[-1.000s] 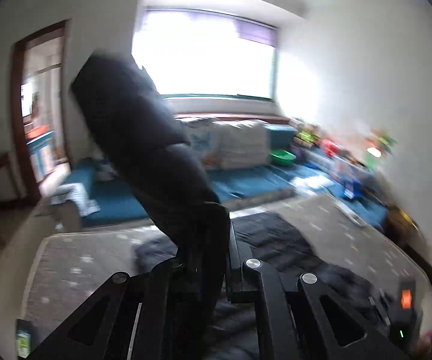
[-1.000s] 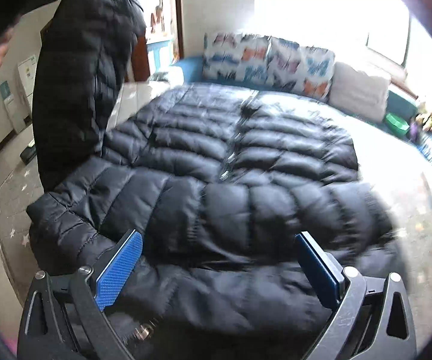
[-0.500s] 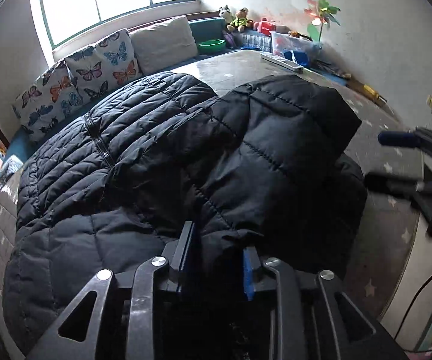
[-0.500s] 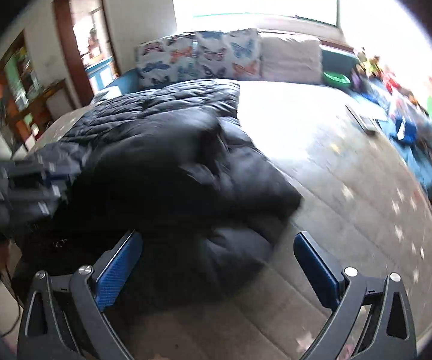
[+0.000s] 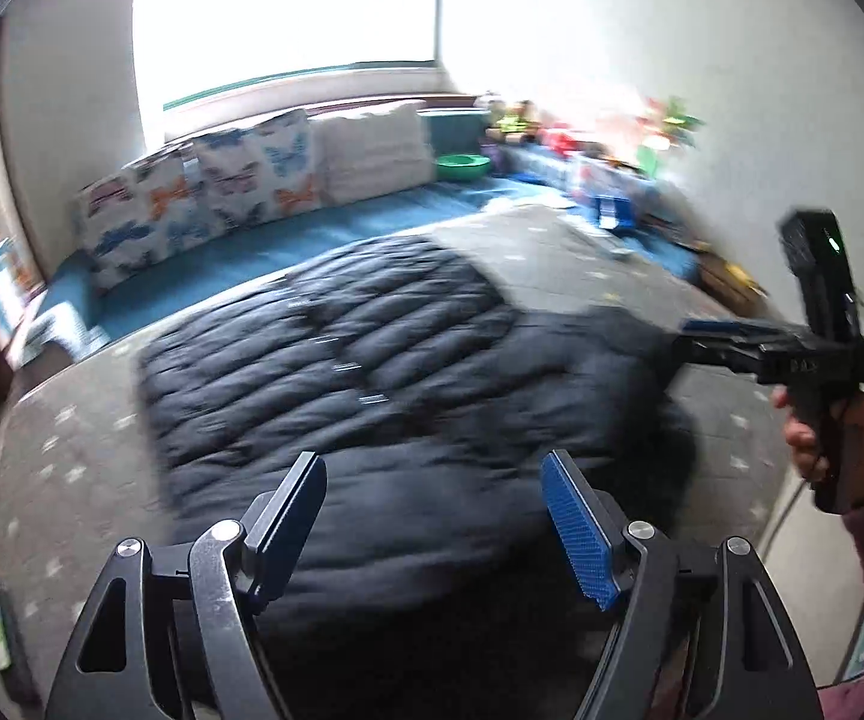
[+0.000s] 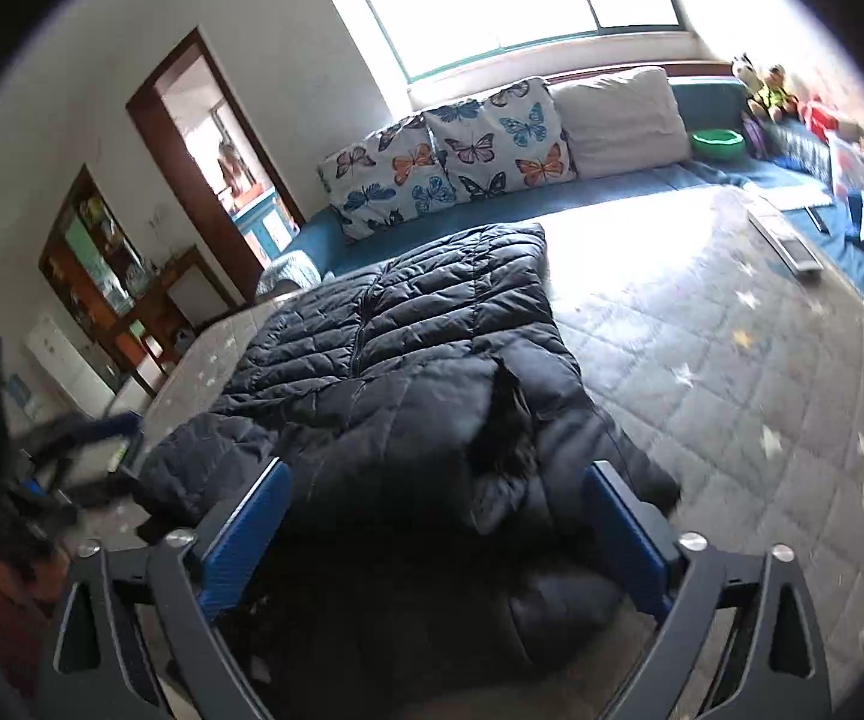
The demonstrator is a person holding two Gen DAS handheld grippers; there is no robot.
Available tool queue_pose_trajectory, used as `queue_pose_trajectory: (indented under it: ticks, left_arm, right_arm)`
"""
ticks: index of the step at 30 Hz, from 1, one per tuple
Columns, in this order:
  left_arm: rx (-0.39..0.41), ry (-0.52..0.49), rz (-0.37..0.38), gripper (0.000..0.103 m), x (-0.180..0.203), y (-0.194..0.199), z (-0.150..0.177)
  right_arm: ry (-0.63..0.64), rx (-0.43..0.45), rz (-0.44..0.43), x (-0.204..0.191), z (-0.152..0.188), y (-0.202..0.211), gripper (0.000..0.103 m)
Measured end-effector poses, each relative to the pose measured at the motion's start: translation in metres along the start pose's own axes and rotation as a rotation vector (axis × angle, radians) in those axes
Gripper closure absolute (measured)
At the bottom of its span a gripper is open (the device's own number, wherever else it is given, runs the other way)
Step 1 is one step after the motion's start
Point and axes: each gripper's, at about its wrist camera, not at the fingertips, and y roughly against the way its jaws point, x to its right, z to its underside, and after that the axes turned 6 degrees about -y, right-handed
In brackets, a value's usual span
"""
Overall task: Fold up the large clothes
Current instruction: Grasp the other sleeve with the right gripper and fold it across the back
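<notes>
A black puffer jacket lies on the grey star-patterned mat, its near part folded over the body. My left gripper hovers over the jacket's near edge. Its jaws are opening, and its blue pads press on nothing. My right gripper hangs over the folded near end with its jaws wide but closing. The jacket lies beneath them and the pads do not touch it. In the left wrist view the right gripper shows at the jacket's right side, held by a hand in a pink sleeve.
Butterfly cushions and a white cushion line the blue bench under the window. A green bowl, toys and a remote sit at the far right. A doorway and a shelf stand to the left.
The left gripper held the sleeve up, laid it across the jacket, then let go and opened. The right gripper swung round to the jacket's near right end.
</notes>
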Motion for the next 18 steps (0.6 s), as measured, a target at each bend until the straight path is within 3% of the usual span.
queue_pose_trajectory:
  ticks: [3, 4, 6, 7, 9, 12, 15, 18]
  left_arm:
    - [-0.043, 0.083, -0.019, 0.025, -0.059, -0.001, 0.012]
    - [-0.078, 0.123, -0.009, 0.027, -0.081, -0.005, 0.02]
    - [-0.112, 0.165, 0.003, 0.03, -0.1, -0.014, 0.034]
    - [-0.148, 0.188, 0.013, 0.038, -0.111, -0.023, 0.045]
    - [-0.201, 0.221, 0.052, 0.043, -0.12, -0.041, 0.064]
    - [-0.203, 0.217, 0.068, 0.043, -0.118, -0.052, 0.088]
    - [-0.195, 0.226, 0.081, 0.043, -0.113, -0.058, 0.11]
    - [-0.169, 0.226, 0.082, 0.041, -0.106, -0.062, 0.123]
  right_arm:
    - [0.035, -0.058, 0.04, -0.005, 0.001, -0.02, 0.048]
    - [0.05, -0.082, 0.052, -0.008, 0.0, -0.028, 0.071]
    - [0.079, -0.101, 0.087, -0.014, 0.0, -0.029, 0.078]
    - [0.103, -0.091, 0.109, -0.016, 0.0, -0.025, 0.088]
    - [0.163, -0.061, 0.128, -0.025, -0.003, -0.017, 0.088]
    - [0.218, -0.031, 0.167, -0.03, -0.005, -0.01, 0.088]
    - [0.206, -0.093, 0.219, -0.013, 0.008, -0.035, 0.088]
    - [0.106, -0.179, 0.176, 0.019, 0.029, -0.067, 0.088]
